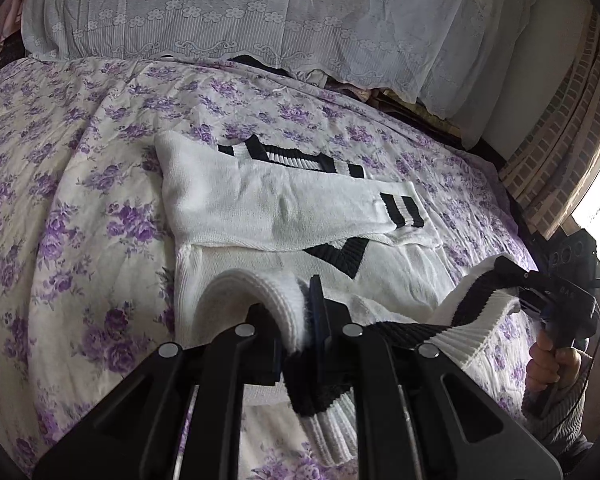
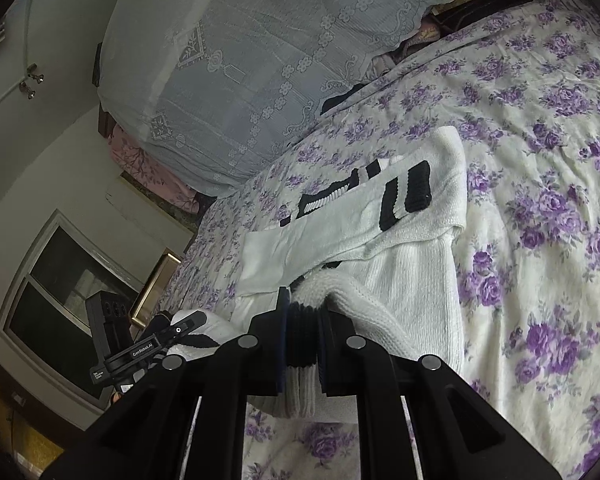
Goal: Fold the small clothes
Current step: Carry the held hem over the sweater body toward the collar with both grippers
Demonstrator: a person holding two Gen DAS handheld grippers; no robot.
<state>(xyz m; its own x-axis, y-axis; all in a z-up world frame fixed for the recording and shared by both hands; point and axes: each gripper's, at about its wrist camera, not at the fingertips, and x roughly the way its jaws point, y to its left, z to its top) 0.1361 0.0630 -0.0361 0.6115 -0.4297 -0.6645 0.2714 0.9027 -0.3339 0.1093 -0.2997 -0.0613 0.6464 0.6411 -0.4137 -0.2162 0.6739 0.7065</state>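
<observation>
Now both sets of fingers are pinched tight on the ribbed hem of the white knit sweater with black stripes [image 1: 284, 204], left gripper [image 1: 300, 320] and right gripper [image 2: 304, 332] lifting it off the purple-flowered bedspread [image 1: 80, 160], and any uneven pull could skew the fold or undo the sleeves laid across.

The left gripper [image 1: 300, 320] points downward, its jaws pinched nearly together. The right gripper [image 2: 304, 336] angles down more shallowly, jaws likewise nearly closed. A hand [image 1: 548, 364] grips the right gripper's handle.
</observation>
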